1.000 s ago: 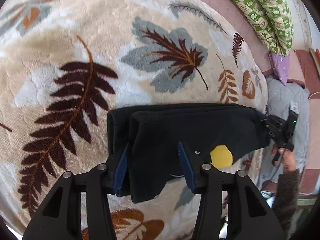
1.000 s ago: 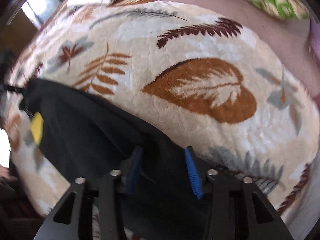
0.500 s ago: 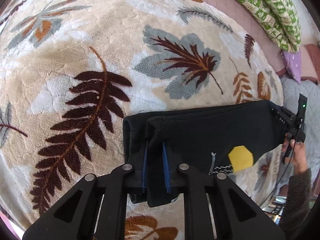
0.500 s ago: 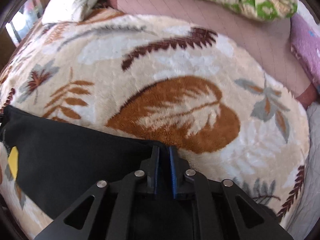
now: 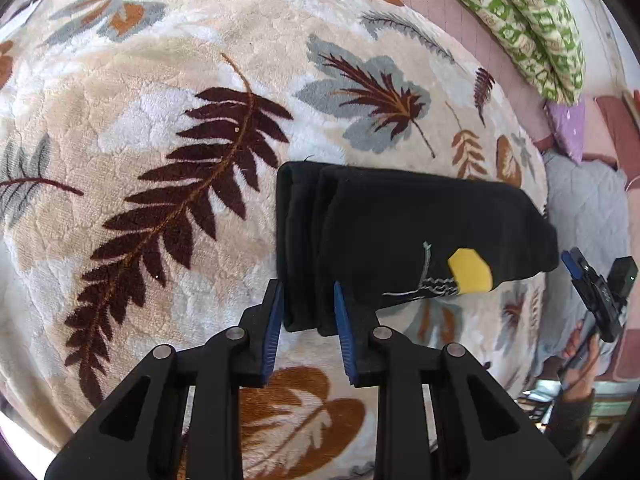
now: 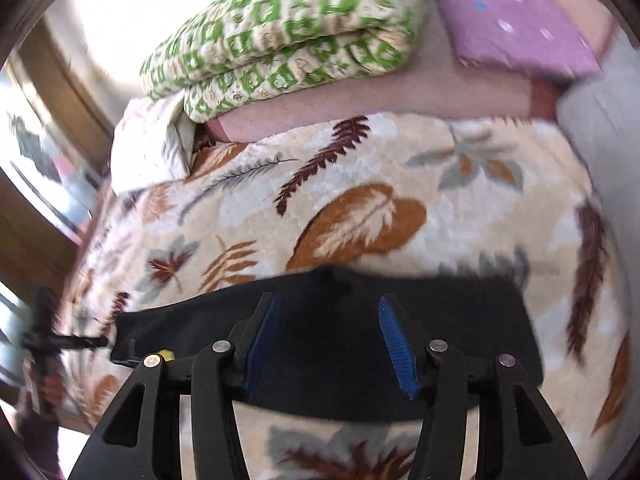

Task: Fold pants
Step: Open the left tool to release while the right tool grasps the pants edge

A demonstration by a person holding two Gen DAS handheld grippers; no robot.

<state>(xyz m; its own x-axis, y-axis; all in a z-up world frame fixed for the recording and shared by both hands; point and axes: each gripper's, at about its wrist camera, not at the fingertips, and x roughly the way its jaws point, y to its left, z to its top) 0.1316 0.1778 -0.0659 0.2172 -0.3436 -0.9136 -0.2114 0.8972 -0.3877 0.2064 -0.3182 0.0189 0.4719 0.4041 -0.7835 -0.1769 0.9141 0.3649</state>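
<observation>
The black pants (image 5: 400, 232) lie folded into a flat rectangle on the leaf-patterned blanket (image 5: 160, 120), with a yellow patch (image 5: 470, 270) near their right end. My left gripper (image 5: 308, 296) is open, its blue pads on either side of the pants' near left corner. In the right wrist view the pants (image 6: 328, 340) lie flat below my right gripper (image 6: 328, 312), which is open and above them. That gripper also shows at the far right of the left wrist view (image 5: 596, 292), off the pants.
A folded green-patterned quilt (image 6: 288, 36) and a purple pillow (image 6: 516, 36) lie at the head of the bed on a pink sheet (image 6: 360, 100). A grey cover (image 5: 580, 208) lies beyond the blanket's right edge.
Both grippers were shut on the pants half a second ago and have now opened. The right gripper has lifted and tilted up. The pants lie released on the blanket.
</observation>
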